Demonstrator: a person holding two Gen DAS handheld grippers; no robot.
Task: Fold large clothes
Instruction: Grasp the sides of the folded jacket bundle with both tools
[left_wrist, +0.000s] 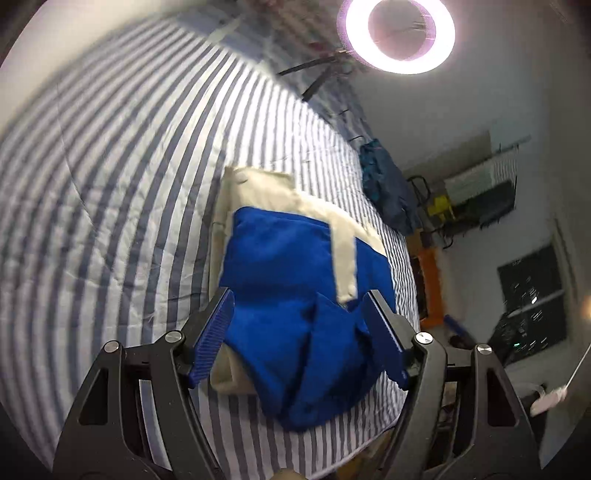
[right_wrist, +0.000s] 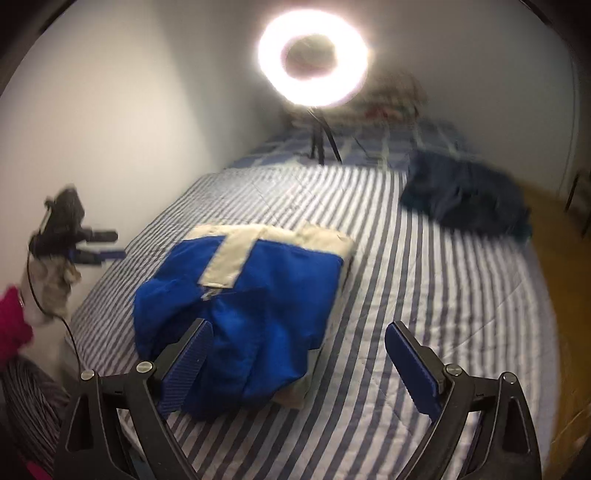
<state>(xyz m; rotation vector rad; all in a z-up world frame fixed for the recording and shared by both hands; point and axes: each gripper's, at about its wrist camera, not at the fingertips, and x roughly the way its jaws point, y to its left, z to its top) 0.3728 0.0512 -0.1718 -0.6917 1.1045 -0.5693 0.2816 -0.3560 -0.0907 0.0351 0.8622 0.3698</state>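
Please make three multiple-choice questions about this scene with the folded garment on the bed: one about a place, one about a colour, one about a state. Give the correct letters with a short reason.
1. Where does the folded garment lie?
A. on the striped bedcover
B. on the wooden floor
C. on a chair

2. Which colours does the folded garment have?
A. red and black
B. blue and cream
C. green and yellow

3. How is the right gripper?
A. shut on the garment
B. shut on the bedcover
C. open, holding nothing

Answers:
1 A: the folded garment rests on the striped bedcover.
2 B: blue cloth with cream bands shows in both views.
3 C: the right gripper has its jaws wide apart above the garment, pressing on nothing.
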